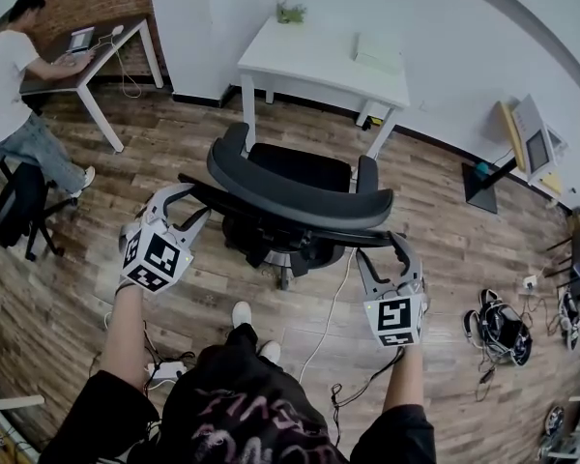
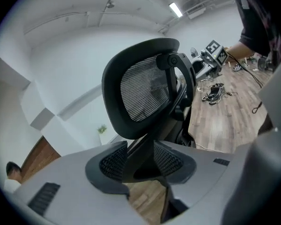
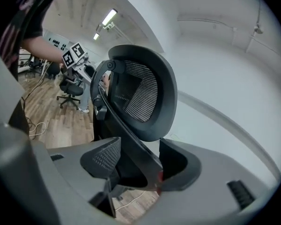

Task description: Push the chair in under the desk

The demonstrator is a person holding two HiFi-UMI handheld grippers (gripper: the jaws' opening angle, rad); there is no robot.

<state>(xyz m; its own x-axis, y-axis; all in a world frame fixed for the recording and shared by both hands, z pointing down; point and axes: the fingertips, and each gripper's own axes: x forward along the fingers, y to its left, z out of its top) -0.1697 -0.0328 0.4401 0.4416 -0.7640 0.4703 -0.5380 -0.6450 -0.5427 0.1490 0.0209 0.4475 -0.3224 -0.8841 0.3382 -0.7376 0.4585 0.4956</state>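
A: Where does the table lie?
B: Straight beyond the chair, which stands on the floor short of its near edge, seat pointing at it, backrest running along that edge.
A: The claws?
B: Equally near: left claw and right claw each gape astride one backrest-frame end.

Seated person at laptop far left; tilted monitor far right; tangled dark gear on wood floor.
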